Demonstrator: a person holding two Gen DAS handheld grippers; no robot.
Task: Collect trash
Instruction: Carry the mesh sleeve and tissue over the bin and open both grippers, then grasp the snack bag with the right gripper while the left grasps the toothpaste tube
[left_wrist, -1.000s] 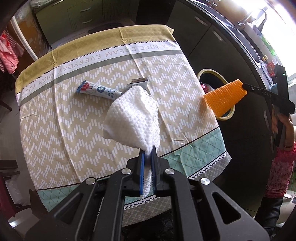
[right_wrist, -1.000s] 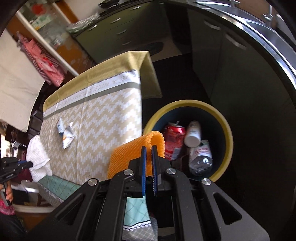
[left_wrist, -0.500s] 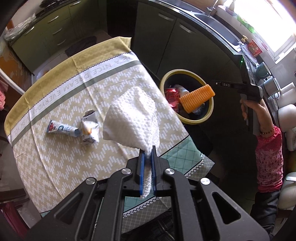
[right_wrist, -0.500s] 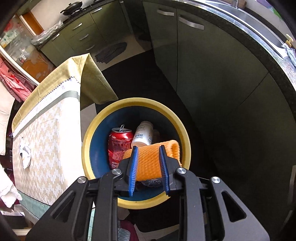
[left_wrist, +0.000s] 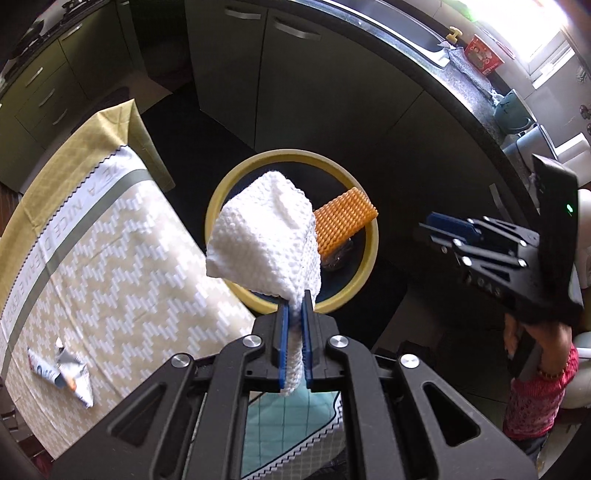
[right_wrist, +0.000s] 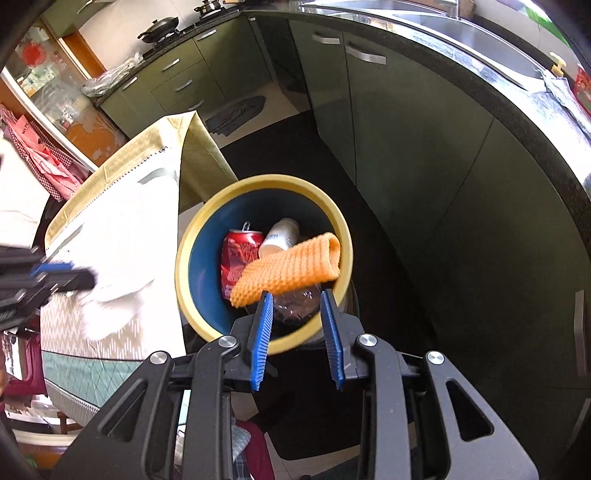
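My left gripper (left_wrist: 293, 306) is shut on a white paper towel (left_wrist: 266, 236) and holds it above the near rim of the yellow-rimmed bin (left_wrist: 371, 229). My right gripper (right_wrist: 297, 299) is open and empty just above the bin's (right_wrist: 183, 273) near rim. An orange foam net (right_wrist: 291, 269) lies loose across the top of the bin's contents, also seen in the left wrist view (left_wrist: 341, 218). A red can (right_wrist: 236, 254) and a white bottle (right_wrist: 279, 236) lie inside. A crumpled wrapper (left_wrist: 75, 380) and a tube (left_wrist: 40, 367) lie on the table.
The table with a beige zigzag cloth (left_wrist: 110, 266) stands left of the bin. Dark green kitchen cabinets (right_wrist: 406, 122) curve round behind and right of the bin. A person's arm in pink (left_wrist: 539, 398) holds the right gripper (left_wrist: 454, 229).
My right gripper has opened and let go of the orange net, which now rests in the bin. My left gripper has carried the paper towel from over the table to over the bin.
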